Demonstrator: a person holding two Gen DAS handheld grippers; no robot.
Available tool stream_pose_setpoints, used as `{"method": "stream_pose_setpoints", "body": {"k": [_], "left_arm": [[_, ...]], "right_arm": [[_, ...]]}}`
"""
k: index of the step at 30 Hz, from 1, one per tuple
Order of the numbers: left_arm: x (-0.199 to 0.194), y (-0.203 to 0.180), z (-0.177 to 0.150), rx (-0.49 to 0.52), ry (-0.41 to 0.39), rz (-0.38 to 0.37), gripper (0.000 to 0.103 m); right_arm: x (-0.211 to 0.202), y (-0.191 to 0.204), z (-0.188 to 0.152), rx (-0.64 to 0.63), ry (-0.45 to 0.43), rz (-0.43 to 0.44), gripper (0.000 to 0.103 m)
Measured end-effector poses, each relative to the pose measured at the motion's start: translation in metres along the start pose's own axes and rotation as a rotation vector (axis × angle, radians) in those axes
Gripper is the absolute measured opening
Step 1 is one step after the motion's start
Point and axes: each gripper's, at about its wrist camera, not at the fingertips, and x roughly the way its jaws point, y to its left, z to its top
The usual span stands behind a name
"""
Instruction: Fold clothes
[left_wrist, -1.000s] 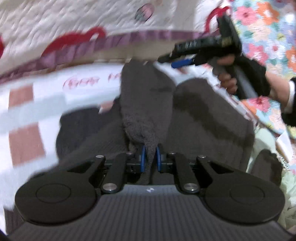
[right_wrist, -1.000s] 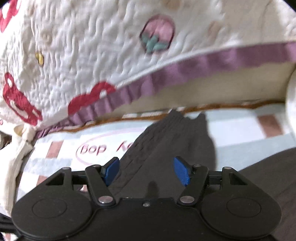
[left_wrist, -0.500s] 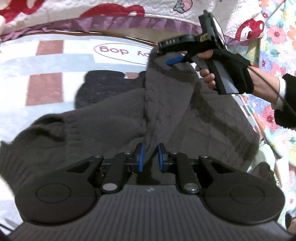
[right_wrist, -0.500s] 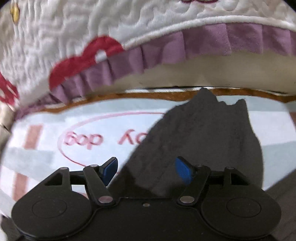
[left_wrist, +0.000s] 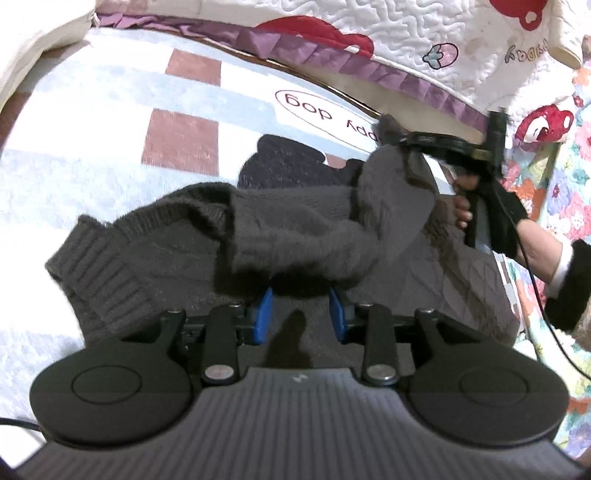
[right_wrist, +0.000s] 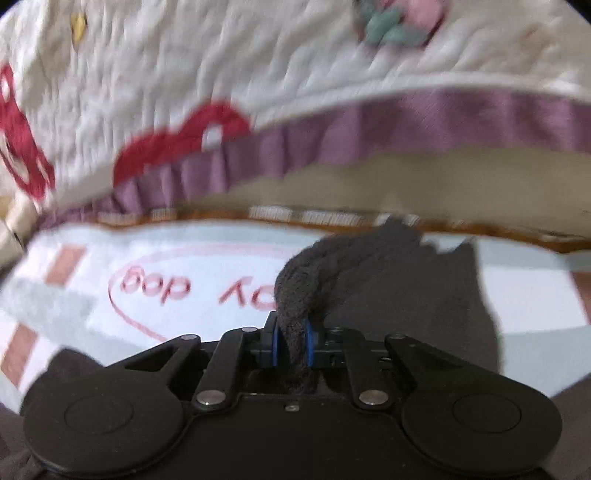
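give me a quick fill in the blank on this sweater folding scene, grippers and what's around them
The right gripper is shut on a bunched piece of the grey ____.
The left gripper has its blue fingers ____, gripping nothing.
The blanket under the sweater carries the printed word ____ inside a red oval.
The quilt's frilled edge is ____.

Missing words: sweater; open; dog; purple

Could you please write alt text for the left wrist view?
The left gripper, jaws open, faces a dark grey knit sweater on a checked blanket. To the right, a hand holds the right gripper, which pinches the sweater's far end.
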Motion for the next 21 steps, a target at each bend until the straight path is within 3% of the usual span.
{"method": "stream_pose_setpoints", "body": {"k": [6, 10, 17, 21], "left_arm": [[-0.001, -0.002, 0.007, -0.042, -0.033, -0.039, 0.032], [0.002, -0.004, 0.011, -0.019, -0.033, -0.012, 0.032], [0.013, 0.001, 0.012, -0.038, -0.019, 0.034, 0.032], [0.015, -0.001, 0.012, -0.023, -0.01, 0.05, 0.035]], "right_arm": [[-0.118, -0.024, 0.0, 0.092, -0.283, -0.008, 0.015], [-0.199, -0.044, -0.044, 0.148, -0.359, -0.098, 0.015], [-0.202, -0.054, -0.135, 0.298, 0.03, -0.137, 0.024], [-0.204, -0.06, -0.187, 0.381, 0.255, -0.158, 0.024]]}}
